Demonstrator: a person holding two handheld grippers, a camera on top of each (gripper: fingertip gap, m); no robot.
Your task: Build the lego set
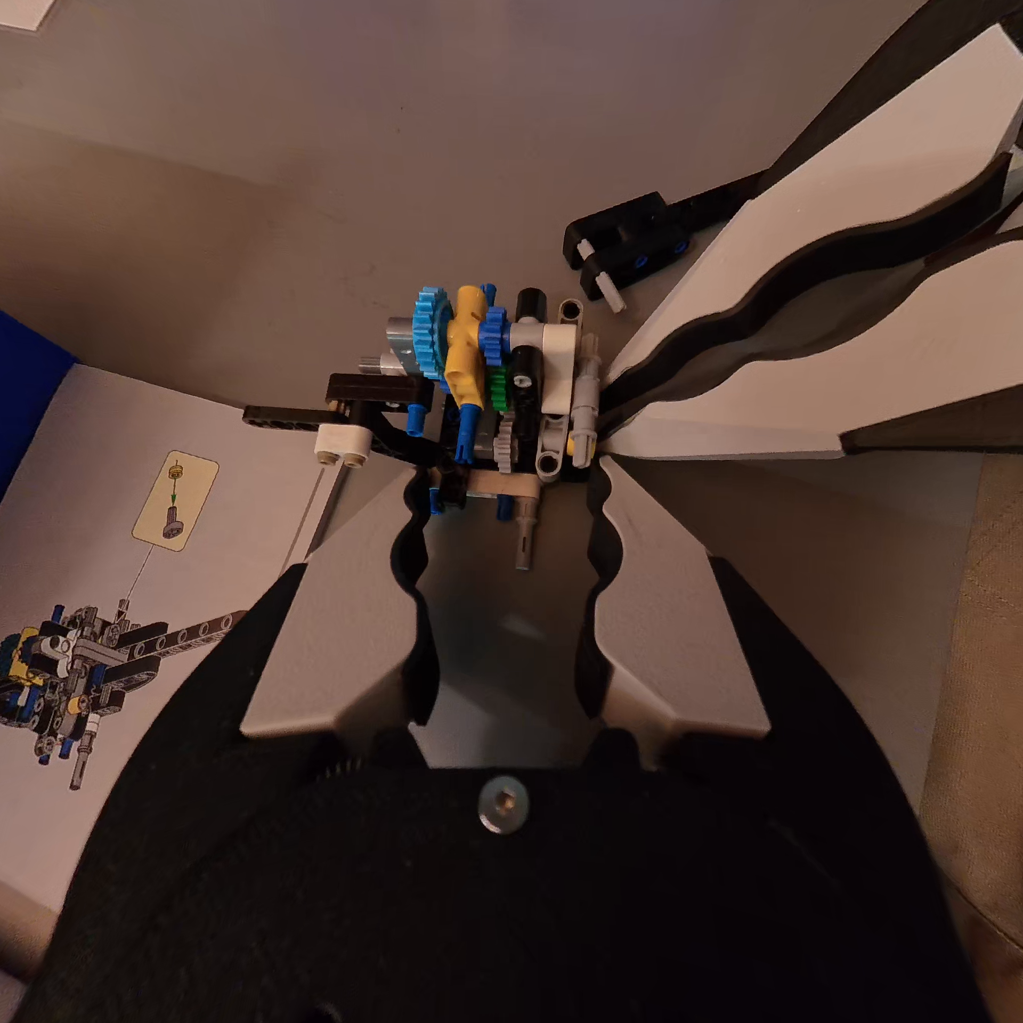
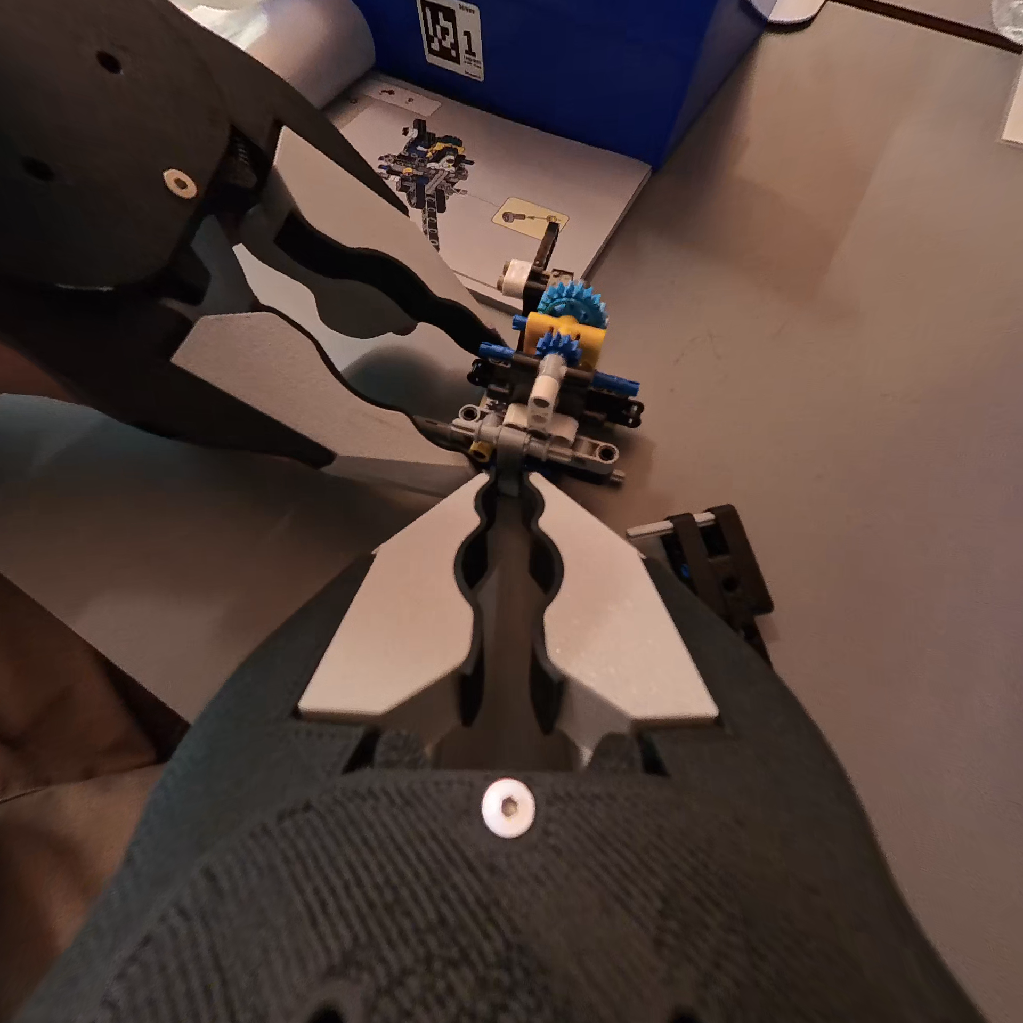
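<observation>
A part-built lego assembly (image 1: 487, 387) of gears, pins and beams sits on the grey counter (image 1: 277, 194), its light-blue gear (image 1: 427, 339) and yellow connector (image 1: 464, 346) uppermost, with a black beam (image 1: 288, 416) and a white brick (image 1: 341, 442) projecting over the open instruction booklet (image 1: 110, 498). The left gripper (image 1: 506, 487) has its jaws apart, their tips flanking the near base of the assembly; whether they press it cannot be told. The right gripper (image 2: 508, 480) has its jaws drawn together on a grey axle piece (image 2: 517, 443) at the assembly's near edge. A separate black lego sub-assembly (image 2: 714, 559) with blue pins lies on the counter just beside the right gripper, apart from the main build. Beyond the booklet stands a blue box (image 2: 581, 72) bearing a black-and-white marker tag (image 2: 448, 36).
</observation>
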